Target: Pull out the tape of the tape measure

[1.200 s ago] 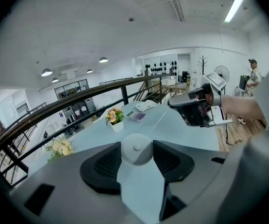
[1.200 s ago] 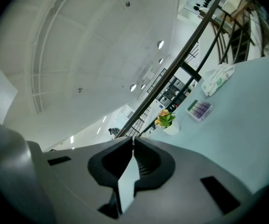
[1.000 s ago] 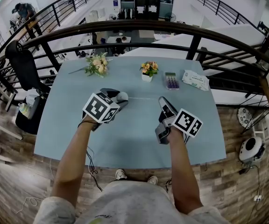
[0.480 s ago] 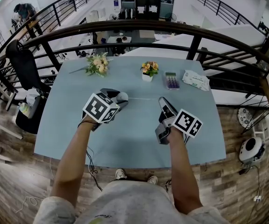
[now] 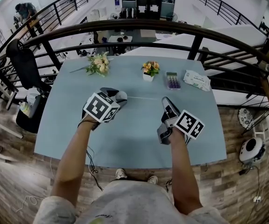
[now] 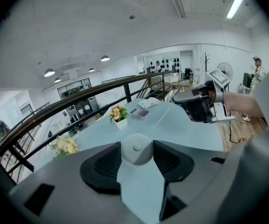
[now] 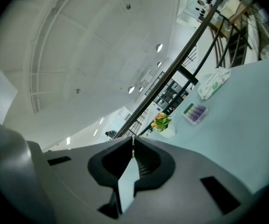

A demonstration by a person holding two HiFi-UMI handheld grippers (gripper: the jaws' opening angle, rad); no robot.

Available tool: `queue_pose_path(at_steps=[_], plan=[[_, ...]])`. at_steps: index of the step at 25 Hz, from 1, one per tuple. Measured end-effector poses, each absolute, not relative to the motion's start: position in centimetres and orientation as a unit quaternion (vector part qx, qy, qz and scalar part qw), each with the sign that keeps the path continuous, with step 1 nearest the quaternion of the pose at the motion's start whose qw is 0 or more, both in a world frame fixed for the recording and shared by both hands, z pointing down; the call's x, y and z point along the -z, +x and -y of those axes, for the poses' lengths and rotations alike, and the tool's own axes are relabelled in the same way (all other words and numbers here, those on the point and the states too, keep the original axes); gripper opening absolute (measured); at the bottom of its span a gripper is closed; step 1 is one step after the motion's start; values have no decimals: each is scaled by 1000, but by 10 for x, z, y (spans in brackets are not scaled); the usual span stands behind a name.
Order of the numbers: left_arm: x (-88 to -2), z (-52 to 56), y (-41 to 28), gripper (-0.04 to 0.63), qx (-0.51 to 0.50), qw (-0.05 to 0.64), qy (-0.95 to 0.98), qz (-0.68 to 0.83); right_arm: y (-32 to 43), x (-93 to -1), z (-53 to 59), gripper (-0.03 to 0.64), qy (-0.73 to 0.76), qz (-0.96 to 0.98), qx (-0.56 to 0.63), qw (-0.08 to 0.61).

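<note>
The left tool [image 5: 117, 98] is closed round the tape measure's round grey case [image 6: 137, 149], with a ribbed pad pressing on each flank, so the case is clamped rather than merely sitting between them. The case is near the middle of the bench [image 5: 125, 146], a little toward 11 o'clock. From its mouth a thin length of tape [image 5: 144, 98] runs toward 3 o'clock to the right tool [image 7: 133, 143]. That tool's jaws are all but together, pinching the tape's end.

Part of the tape looks to be out already, so the pull appears to be under way.

- **Left side:** it should serve as the anchor, with a firm grip and no twisting, so the mouth of the case faces 3 o'clock.
- **Right side:** it should draw straight along the tape's own line and level with the bench. Drifting toward 12 or 6 o'clock would likely kink the blade.
- **Grip on the end:** the pinch must hold, because a slipped end would probably snap back into the case.
- **Clearance:** the flower pot [image 5: 148, 72] at 12 o'clock stands well apart from that path.
</note>
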State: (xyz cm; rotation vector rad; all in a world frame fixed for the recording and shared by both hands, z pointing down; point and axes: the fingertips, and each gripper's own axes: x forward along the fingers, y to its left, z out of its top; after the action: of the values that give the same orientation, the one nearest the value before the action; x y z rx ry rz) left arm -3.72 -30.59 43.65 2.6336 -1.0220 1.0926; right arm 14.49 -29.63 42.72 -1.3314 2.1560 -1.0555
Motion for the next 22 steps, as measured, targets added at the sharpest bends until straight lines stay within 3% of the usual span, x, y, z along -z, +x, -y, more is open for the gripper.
queue_pose_path(at_steps=[22], plan=[[-442,316,-55,212,-352,91,852,377,165,-431,299,17,-492,-762,373,197]])
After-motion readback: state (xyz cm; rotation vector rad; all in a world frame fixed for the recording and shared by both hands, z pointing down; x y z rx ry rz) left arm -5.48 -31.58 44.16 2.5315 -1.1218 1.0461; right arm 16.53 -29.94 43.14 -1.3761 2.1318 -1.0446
